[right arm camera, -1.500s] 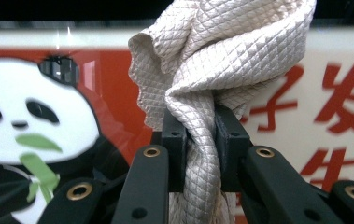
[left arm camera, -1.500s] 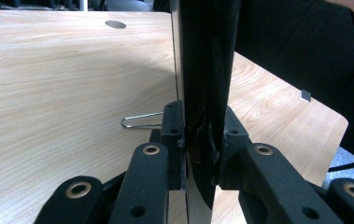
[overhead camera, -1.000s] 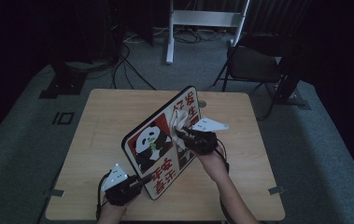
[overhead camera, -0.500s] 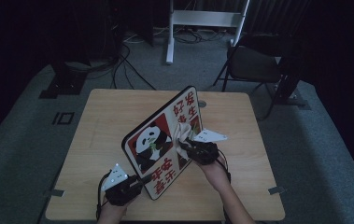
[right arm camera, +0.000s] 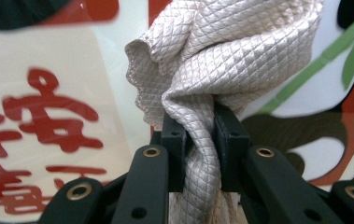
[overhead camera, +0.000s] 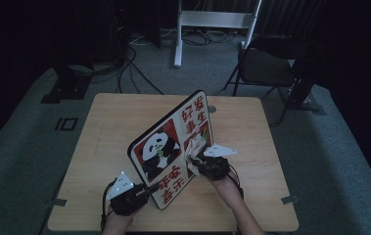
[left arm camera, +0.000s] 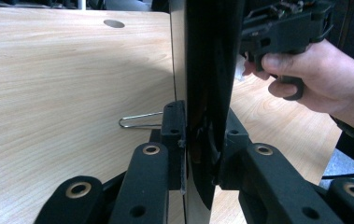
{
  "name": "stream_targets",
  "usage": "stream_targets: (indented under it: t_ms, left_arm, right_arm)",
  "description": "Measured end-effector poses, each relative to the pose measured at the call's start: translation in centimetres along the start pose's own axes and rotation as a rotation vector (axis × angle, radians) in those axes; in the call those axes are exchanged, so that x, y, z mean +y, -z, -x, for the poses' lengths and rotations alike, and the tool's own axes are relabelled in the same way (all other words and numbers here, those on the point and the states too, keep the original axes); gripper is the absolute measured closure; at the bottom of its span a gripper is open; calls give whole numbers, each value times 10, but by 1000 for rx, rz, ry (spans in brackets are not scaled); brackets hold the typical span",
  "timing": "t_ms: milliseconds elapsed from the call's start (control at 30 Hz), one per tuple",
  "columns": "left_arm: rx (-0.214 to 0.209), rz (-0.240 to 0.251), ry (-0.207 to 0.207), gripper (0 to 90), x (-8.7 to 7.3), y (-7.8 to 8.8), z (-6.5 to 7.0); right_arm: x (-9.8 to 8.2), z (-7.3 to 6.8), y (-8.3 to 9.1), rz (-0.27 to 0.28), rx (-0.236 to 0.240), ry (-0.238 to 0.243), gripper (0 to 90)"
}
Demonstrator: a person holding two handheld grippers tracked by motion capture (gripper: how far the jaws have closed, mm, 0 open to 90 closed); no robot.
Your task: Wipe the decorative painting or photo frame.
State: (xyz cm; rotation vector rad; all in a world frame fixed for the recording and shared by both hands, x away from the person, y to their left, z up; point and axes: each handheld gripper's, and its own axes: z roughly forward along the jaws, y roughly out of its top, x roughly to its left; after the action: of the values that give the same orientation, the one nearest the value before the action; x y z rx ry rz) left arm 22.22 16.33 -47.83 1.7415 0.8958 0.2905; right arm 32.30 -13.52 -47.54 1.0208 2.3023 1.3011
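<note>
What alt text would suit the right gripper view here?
The right gripper has its black jaws shut on a bunched beige quilted cloth, held up against the picture board with its red Chinese characters, green bamboo stem and part of a panda.

One panda board (overhead camera: 171, 154), one cloth (overhead camera: 195, 147), one table (overhead camera: 114, 122)

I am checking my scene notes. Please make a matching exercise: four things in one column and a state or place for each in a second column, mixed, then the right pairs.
1. left gripper
2. right gripper
3. panda board
4. wire clip

a. lies flat on the table
b. pinches a quilted cloth
c. stands on edge, tilted
d. clamps the board's lower edge

Pairs: 1-d, 2-b, 3-c, 4-a
</note>
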Motion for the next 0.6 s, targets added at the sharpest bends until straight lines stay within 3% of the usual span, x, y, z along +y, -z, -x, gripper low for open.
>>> stream_targets:
  t_ms: [600]
  left_arm:
    - [-3,-1,3,782,0,0,0]
  right_arm:
    - [-36,3,-12,-83,3,-34,767]
